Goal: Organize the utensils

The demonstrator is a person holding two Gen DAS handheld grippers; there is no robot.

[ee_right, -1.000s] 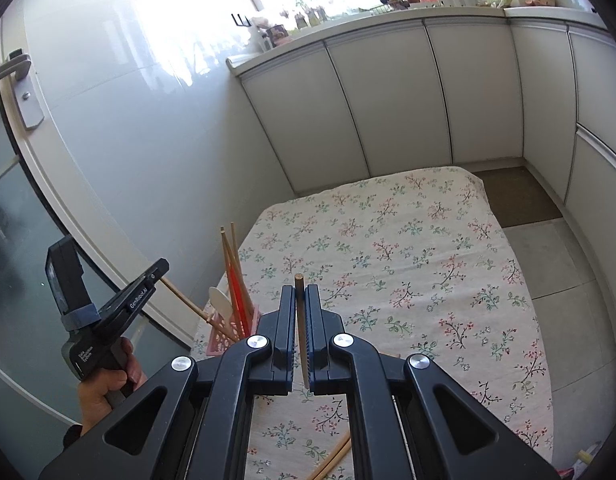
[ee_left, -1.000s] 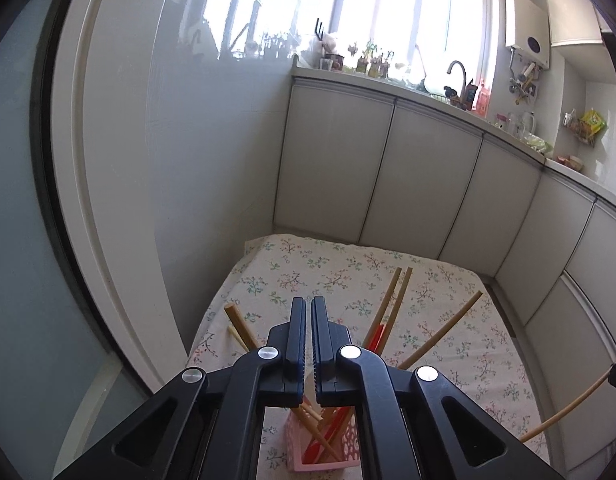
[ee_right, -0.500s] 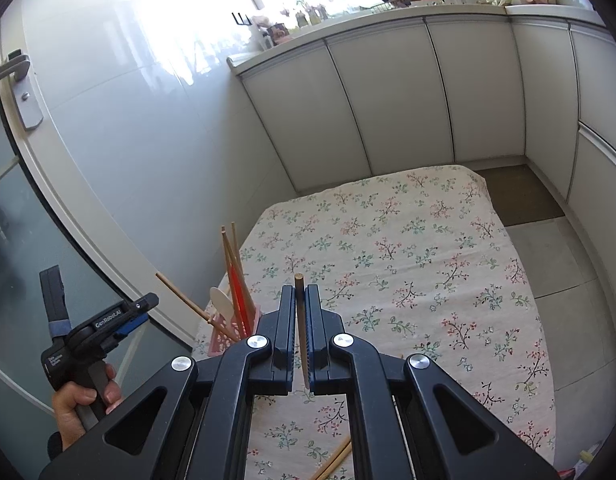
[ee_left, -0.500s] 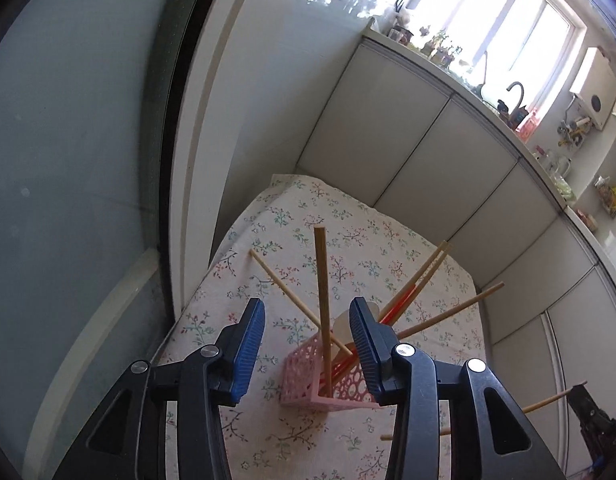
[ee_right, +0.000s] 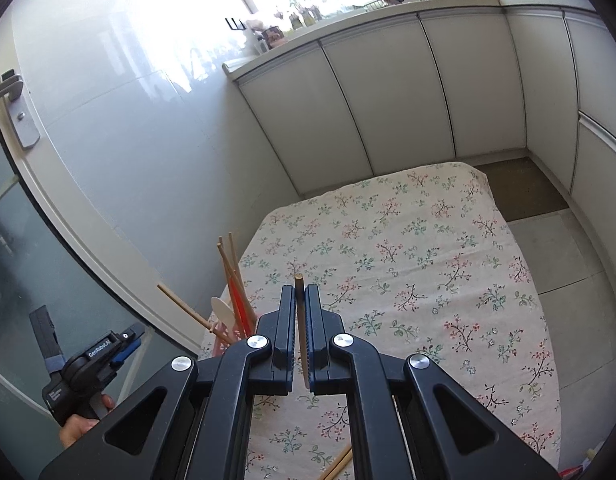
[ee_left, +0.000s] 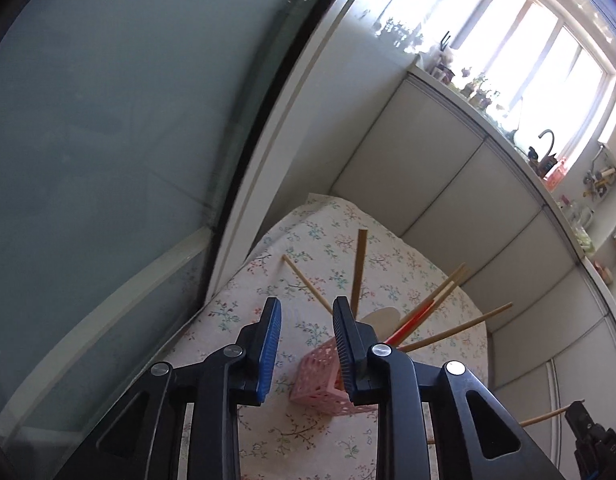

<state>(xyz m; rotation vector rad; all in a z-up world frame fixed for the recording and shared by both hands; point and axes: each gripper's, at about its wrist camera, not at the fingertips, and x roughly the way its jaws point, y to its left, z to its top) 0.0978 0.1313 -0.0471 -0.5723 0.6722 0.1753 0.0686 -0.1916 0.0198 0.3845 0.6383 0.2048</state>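
Observation:
A pink lattice utensil holder [ee_left: 321,384] stands on the floral tablecloth [ee_left: 308,280] and holds several wooden chopsticks [ee_left: 359,270], red chopsticks and a pale wooden spoon [ee_left: 381,318]. My left gripper [ee_left: 306,312] is open and empty, above and to the left of the holder. My right gripper [ee_right: 300,300] is shut on a dark brown chopstick [ee_right: 302,328] that stands upright between the pads, above the cloth and to the right of the holder [ee_right: 228,338]. The left gripper also shows in the right wrist view [ee_right: 124,342].
More wooden chopsticks [ee_right: 339,464] lie on the tablecloth [ee_right: 407,264] near its front edge. A glass door [ee_left: 88,160] stands left of the table. Grey cabinets [ee_right: 387,100] run behind it. Tiled floor [ee_right: 559,256] lies to the right.
My left gripper opened, let go of a brown chopstick into the holder, and drew back to the left. My right gripper stayed still with its chopstick.

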